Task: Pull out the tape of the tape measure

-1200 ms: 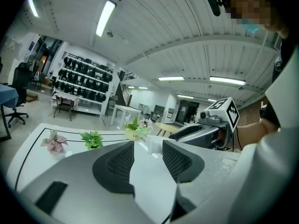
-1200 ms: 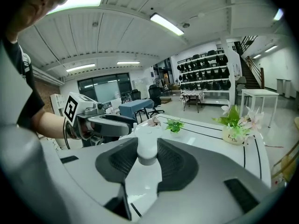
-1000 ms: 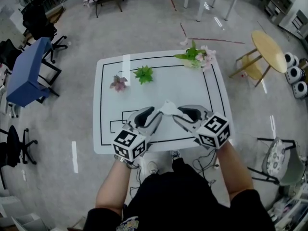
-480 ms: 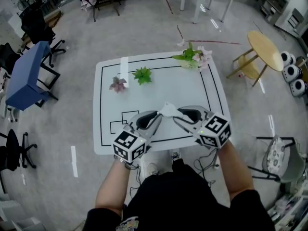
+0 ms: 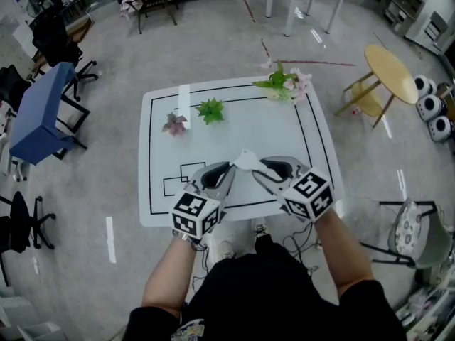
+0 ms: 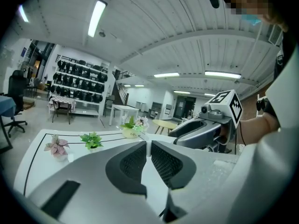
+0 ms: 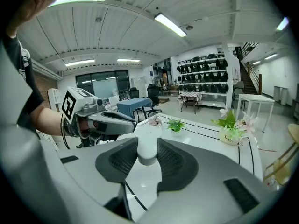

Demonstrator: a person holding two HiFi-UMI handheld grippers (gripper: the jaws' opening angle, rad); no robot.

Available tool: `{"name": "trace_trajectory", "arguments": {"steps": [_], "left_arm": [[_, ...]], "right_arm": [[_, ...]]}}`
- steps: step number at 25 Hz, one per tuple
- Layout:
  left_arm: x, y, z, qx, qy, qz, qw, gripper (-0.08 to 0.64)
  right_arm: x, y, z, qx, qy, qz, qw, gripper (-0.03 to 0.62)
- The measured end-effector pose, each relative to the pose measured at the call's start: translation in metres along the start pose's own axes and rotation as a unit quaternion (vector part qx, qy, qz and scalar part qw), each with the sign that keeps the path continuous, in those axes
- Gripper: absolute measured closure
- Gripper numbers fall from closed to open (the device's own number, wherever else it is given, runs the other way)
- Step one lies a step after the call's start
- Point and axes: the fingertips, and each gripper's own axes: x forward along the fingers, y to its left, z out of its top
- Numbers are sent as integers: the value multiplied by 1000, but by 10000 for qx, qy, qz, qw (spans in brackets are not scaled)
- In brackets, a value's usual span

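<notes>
In the head view the white tape measure (image 5: 245,160) sits above the counter's (image 5: 163,119) near edge between the left gripper (image 5: 229,170) and right gripper (image 5: 257,170), forearms converging; in the left gripper view the jaws, just closing, pinch the thin tape (image 6: 147,148); in the right gripper view the jaws clamp the tape measure (image 7: 145,146).

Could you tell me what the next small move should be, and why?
Probably draw the left gripper away from the right gripper: its jaws have just been closing onto the thin white tape end, while the right grips the white rounded tape measure case.
</notes>
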Motion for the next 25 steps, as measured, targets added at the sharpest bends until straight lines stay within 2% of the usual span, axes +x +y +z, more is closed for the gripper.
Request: {"name": "trace_trajectory", "arguments": {"steps": [7,16,20,25], "left_arm": [[0,10,-5,-204,74,225,9995,526],[1,15,-7,-193,189,344,9990,526],[-3,26,-11,-333,221,402,9984,526],[-3,37,-16,-431,279,566,9971,526]], "right_arm": [[-2,-14,-10,189,109,-373,9991,465],[-3,-28,-17,296,277,-811,9959,466],[-4,-41,-24,556,326,-952,9934,466],[0,-44,-29,488,419,-1148,9913,466]]}}
